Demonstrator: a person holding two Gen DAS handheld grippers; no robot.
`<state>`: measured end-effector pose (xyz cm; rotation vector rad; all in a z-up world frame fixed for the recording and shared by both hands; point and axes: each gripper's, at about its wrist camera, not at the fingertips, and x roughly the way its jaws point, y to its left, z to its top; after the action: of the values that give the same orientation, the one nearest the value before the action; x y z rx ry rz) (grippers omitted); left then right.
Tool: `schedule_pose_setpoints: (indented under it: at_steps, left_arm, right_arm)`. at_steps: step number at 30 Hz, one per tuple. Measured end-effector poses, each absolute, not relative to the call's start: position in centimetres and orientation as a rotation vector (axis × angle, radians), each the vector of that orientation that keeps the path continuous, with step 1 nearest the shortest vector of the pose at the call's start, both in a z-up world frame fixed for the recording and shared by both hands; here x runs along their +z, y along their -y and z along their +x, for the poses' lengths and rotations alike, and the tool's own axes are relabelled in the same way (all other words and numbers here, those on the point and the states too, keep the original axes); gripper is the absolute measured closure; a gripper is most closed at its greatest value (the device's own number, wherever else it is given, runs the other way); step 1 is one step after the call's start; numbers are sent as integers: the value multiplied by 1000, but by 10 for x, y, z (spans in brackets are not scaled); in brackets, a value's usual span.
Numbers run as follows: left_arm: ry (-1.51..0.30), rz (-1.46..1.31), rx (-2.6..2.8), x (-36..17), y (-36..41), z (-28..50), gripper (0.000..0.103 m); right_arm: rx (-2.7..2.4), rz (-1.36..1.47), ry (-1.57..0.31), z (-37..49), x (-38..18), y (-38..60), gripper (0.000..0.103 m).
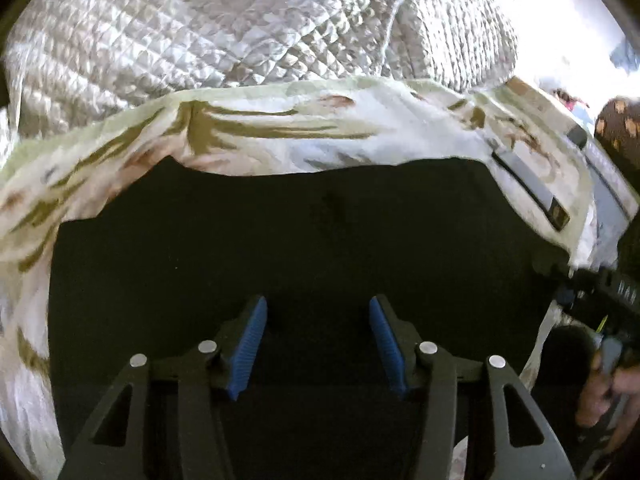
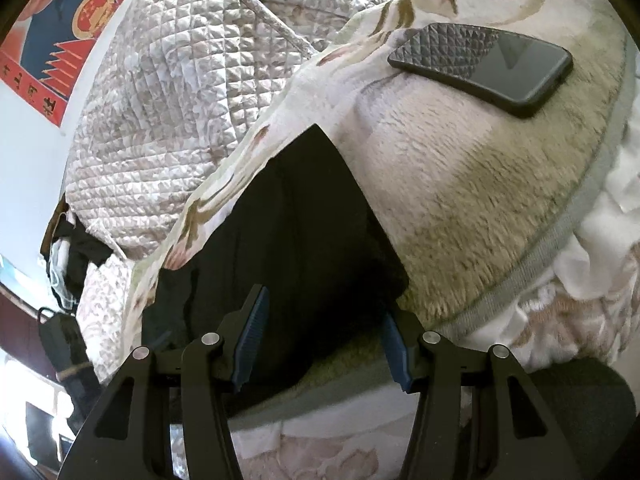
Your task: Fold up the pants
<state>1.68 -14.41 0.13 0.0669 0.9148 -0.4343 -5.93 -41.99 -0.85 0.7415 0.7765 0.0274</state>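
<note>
The black pants [image 1: 288, 232] lie flat on a floral bed blanket and fill the middle of the left wrist view. My left gripper [image 1: 318, 316] is open and empty just above them. In the right wrist view the pants [image 2: 296, 224] lie as a dark folded panel with a pointed corner at the top. My right gripper [image 2: 324, 320] is open, and its blue-padded fingers [image 2: 252, 332] straddle the near edge of the pants. The right gripper also shows at the right edge of the left wrist view [image 1: 604, 292], held by a hand.
A black phone [image 2: 484, 62] lies on the plush blanket [image 2: 480, 184] beyond the pants. A quilted silver cover [image 1: 224, 28] is bunched behind, also seen in the right wrist view [image 2: 180, 92]. A red and blue poster [image 2: 60, 28] hangs on the wall.
</note>
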Motion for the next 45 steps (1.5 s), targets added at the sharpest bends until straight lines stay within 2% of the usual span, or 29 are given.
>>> schedule_pose_setpoints:
  at_steps: [6, 11, 17, 19, 25, 37, 45]
  left_arm:
    - [-940, 12, -427, 10, 134, 16, 47]
    - [-915, -11, -404, 19, 116, 11, 47]
    - [-935, -71, -324, 15, 82, 13, 47]
    - [-937, -88, -305, 15, 72, 11, 47]
    - [-930, -123, -265, 15, 46, 4, 47]
    - [-900, -172, -176, 18, 2, -4, 47]
    - [-898, -199, -132, 15, -20, -9, 47]
  right_arm:
    - [37, 692, -739, -54, 9, 412, 51]
    - [9, 720, -796, -43, -9, 415, 51]
    - [2, 669, -797, -29, -4, 411, 51]
    - [3, 643, -784, -30, 5, 407, 71]
    - [1, 598, -781, -29, 20, 400, 79]
    - [222, 463, -712, -11, 89, 324, 80]
    - [396, 343, -776, 5, 86, 239, 80]
